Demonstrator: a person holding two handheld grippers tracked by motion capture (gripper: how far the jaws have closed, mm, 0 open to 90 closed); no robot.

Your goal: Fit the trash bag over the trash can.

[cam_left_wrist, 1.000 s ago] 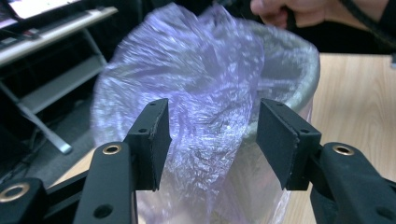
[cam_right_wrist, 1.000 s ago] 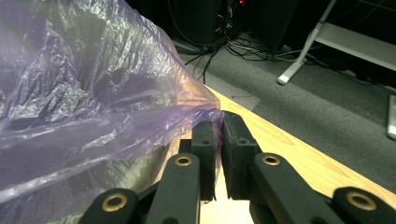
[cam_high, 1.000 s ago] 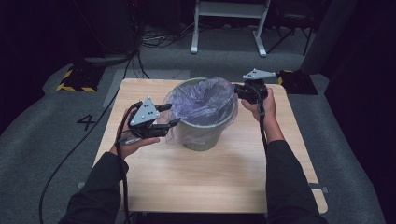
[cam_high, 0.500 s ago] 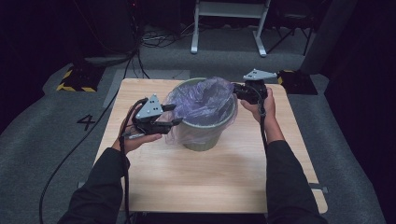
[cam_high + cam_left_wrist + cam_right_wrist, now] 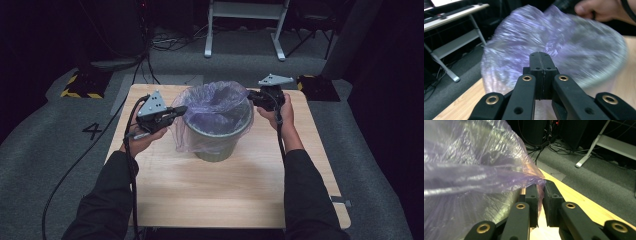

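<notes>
At the near edge of the desk [image 5: 230, 195] two dark sleeves are seen entering, with a broad bare stretch of wood between them and the work. Beyond it, at mid-desk, a grey-green bin [image 5: 216, 145] stands upright, lined with a thin purple bag [image 5: 215, 102] whose mouth is folded over the rim on the left and front. The left gripper [image 5: 176, 110] is at the bin's left rim; its fingers [image 5: 539, 65] are pressed fully together, and whether film is caught between them cannot be told, the view being blurred. The right gripper [image 5: 253, 97] is at the right rim; its fingers [image 5: 532, 195] are nearly closed, with a pinch of bag film held between them. The bag is judged very light, limp, slippery and easily torn; hold is best taken at the mouth hem, with a gathered fold rather than a single layer. The bin is judged light enough to shift or tip if the film is pulled sideways. Open desk lies on all sides of the bin, the far edge being nearest. Farther off, carpeted floor, cables [image 5: 165, 42] and a white stand [image 5: 245, 30] are noted, well apart.
</notes>
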